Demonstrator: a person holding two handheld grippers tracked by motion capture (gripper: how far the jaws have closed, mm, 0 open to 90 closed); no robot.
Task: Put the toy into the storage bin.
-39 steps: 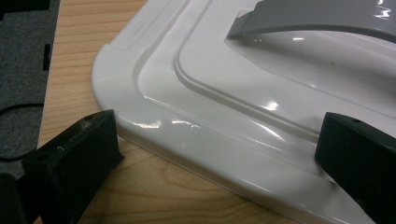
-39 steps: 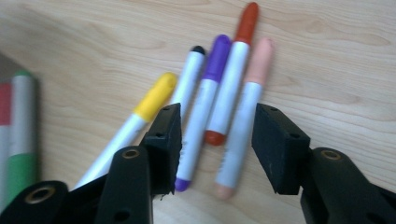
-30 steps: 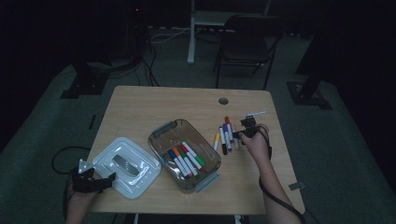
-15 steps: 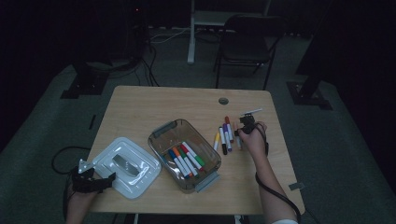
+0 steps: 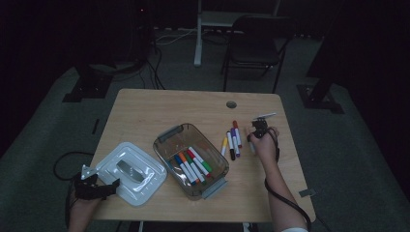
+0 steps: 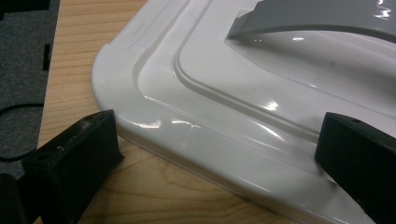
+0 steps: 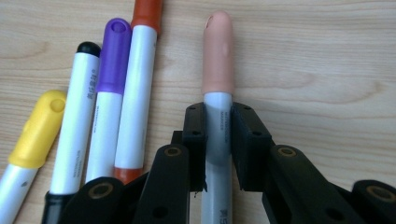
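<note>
My right gripper [image 7: 217,114] [image 5: 258,129] is shut on a peach-capped marker [image 7: 217,60] that lies on the wooden table; its jaws have just been closing on the white barrel. Beside it lie a red marker [image 7: 140,79], a purple one [image 7: 109,93], a black-capped one [image 7: 77,116] and a yellow one [image 7: 35,126]. At the table's near left corner my left gripper [image 6: 219,135] [image 5: 113,183] stands open. Its jaws sit either side of the edge of a white lid [image 6: 261,93] [image 5: 145,186] with a grey handle.
A clear plastic bin [image 5: 164,137] holding several coloured markers stands mid-table between lid and loose markers [image 5: 232,142]. A cable grommet [image 5: 231,104] sits near the far edge. A black chair [image 5: 256,34] and stand legs are beyond the table on dark carpet.
The right hand has edged slightly away from the person, staying over the loose markers. The left hand and the lid have not moved.
</note>
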